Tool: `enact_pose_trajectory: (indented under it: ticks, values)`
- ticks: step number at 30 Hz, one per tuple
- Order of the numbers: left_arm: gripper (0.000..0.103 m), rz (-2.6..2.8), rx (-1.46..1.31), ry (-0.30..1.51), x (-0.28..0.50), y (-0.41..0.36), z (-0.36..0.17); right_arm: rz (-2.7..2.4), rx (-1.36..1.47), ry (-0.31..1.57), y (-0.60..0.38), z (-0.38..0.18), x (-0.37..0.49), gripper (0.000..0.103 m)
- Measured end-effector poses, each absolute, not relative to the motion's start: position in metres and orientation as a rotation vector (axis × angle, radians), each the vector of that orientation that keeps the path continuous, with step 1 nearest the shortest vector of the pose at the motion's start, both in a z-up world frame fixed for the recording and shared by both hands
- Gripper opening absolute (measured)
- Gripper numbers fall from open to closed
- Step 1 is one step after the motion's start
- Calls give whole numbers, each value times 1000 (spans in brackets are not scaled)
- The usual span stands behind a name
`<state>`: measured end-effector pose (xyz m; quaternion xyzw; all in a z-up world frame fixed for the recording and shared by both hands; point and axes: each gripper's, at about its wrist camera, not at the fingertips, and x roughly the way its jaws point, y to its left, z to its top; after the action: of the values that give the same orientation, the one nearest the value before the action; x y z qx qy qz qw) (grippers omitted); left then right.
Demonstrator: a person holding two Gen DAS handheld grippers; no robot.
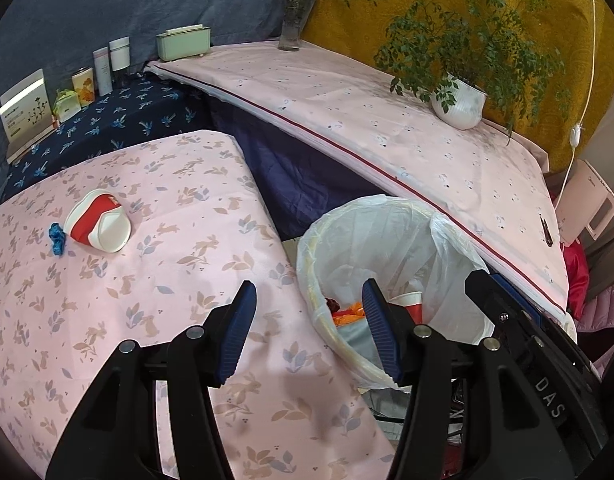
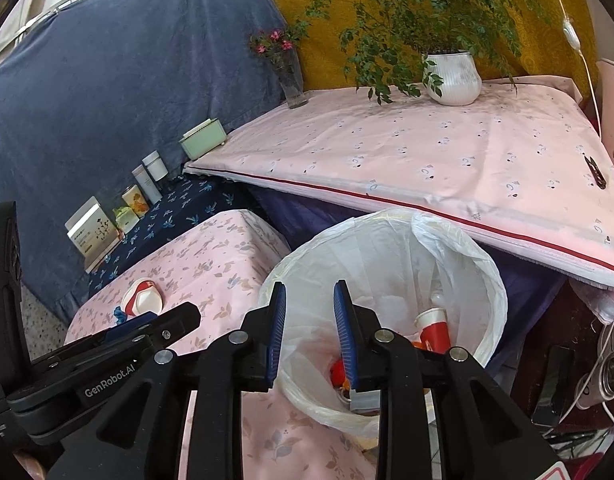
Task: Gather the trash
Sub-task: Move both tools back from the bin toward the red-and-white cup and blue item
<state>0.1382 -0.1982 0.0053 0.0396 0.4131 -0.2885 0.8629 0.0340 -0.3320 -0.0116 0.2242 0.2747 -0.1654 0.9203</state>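
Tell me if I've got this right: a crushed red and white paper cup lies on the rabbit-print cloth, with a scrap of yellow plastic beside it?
Nearly. The scrap beside the crushed cup is blue, not yellow, as the left wrist view shows. The rest is right: both lie on the rabbit-print cloth.

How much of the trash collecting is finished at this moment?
Done: a red-white paper cup and orange scraps lie in the lined bin. In hand: nothing; the left gripper and right gripper are open. Left: the crushed cup and blue scrap on the table.
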Motion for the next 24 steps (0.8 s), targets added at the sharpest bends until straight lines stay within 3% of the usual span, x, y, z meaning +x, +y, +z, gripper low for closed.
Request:
enact_pose_trajectory:
  ticks: [24]
  values:
    - [52, -411, -45, 899, 180, -82, -16, -207, 364, 636, -244, -13, 82, 26]
